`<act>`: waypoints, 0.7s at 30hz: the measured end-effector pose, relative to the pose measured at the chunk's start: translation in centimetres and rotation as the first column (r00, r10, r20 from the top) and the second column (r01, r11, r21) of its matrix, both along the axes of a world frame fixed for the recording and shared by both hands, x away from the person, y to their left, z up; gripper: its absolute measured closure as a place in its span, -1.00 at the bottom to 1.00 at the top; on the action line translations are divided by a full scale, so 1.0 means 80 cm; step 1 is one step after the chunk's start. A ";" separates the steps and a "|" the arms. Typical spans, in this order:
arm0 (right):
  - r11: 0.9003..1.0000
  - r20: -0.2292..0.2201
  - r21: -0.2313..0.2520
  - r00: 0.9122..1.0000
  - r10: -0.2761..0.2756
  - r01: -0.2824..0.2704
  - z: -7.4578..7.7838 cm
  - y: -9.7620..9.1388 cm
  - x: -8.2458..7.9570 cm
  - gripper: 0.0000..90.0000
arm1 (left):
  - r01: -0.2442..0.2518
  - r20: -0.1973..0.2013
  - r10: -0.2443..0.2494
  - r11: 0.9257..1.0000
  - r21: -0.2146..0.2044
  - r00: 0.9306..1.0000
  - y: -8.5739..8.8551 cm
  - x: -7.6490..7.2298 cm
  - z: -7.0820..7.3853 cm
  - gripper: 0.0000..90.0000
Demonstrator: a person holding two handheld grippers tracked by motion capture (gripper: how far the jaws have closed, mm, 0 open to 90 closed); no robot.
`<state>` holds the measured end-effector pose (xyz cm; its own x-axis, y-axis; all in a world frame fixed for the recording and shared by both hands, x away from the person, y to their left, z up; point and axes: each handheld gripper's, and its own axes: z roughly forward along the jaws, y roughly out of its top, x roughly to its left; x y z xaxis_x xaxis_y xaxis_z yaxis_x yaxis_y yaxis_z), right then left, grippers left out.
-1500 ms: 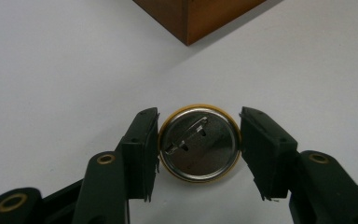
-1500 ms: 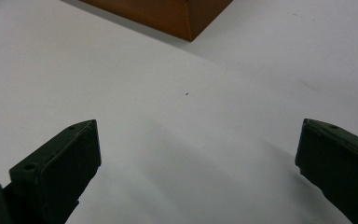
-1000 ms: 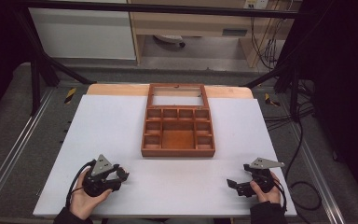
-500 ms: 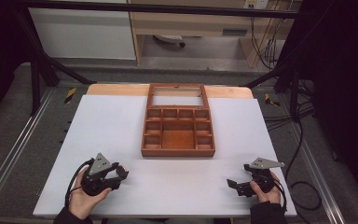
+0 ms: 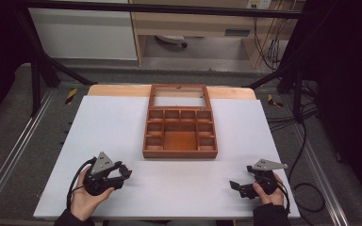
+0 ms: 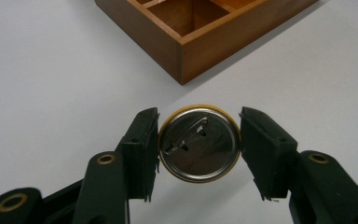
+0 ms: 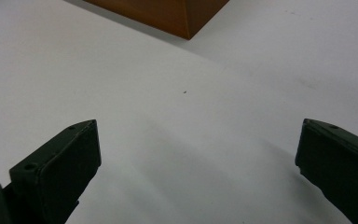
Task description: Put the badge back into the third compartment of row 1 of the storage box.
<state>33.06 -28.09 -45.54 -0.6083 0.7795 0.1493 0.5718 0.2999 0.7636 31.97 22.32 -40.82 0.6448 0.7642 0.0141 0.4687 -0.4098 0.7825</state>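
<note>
Overhead, the left claw [image 5: 122, 173] hangs near the front of the white surface [image 5: 122, 122], short of the wooden tray [image 5: 180, 153], while the right claw [image 5: 238, 186] waits apart. In the left gripper view, the pads clamp a pin badge [image 6: 199, 142], back showing, no writing legible; carrying it into a compartment seems next. In the right gripper view, the jaws gape with nothing between them.

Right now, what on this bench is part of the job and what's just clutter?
In the job:
- pin badge, metal back and pin facing the camera, clamped between the left gripper fingers
- wooden compartment tray, all compartments look empty
- right gripper, open, nothing in it

Lying about:
- cables on the floor beside the white table
</note>
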 end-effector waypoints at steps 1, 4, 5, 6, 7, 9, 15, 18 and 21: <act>1.000 0.000 0.001 1.000 0.000 0.000 0.000 0.000 0.000 -0.99 | 0.004 0.001 -0.004 1.000 0.002 1.000 -0.001 0.000 0.001 0.06; 1.000 0.000 -0.003 1.000 -0.001 0.001 0.000 0.000 0.000 -0.99 | 0.005 0.004 -0.005 1.000 0.005 1.000 -0.004 0.001 0.003 0.06; 1.000 -0.001 -0.004 1.000 -0.001 0.001 0.000 0.000 0.000 -0.99 | 0.007 0.003 -0.007 1.000 0.006 1.000 -0.004 0.001 0.003 0.06; 1.000 -0.005 -0.002 1.000 -0.002 0.002 0.000 0.001 0.000 -0.99 | 0.008 0.004 -0.008 1.000 0.008 1.000 -0.004 0.001 0.004 0.06; 1.000 -0.001 -0.005 1.000 -0.002 0.002 0.000 0.001 0.000 -0.99 | 0.009 0.004 -0.009 1.000 0.008 1.000 -0.004 0.001 0.005 0.06; 1.000 -0.004 -0.003 1.000 -0.002 0.002 0.000 0.000 0.000 -0.99 | 0.007 0.005 -0.007 1.000 0.008 1.000 -0.005 0.002 0.005 0.06; 1.000 -0.003 -0.004 1.000 -0.003 0.003 0.000 0.000 0.000 -0.99 | 0.010 0.004 -0.010 1.000 0.007 1.000 -0.010 0.006 0.008 0.06; 1.000 -0.004 -0.004 1.000 -0.005 0.005 0.000 0.000 0.000 -0.99 | 0.013 0.006 -0.013 1.000 0.005 1.000 -0.013 0.007 0.009 0.06; 1.000 -0.004 -0.004 1.000 -0.003 0.003 0.000 0.000 0.000 -0.99 | 0.016 0.007 -0.016 1.000 0.013 1.000 -0.015 0.009 0.010 0.06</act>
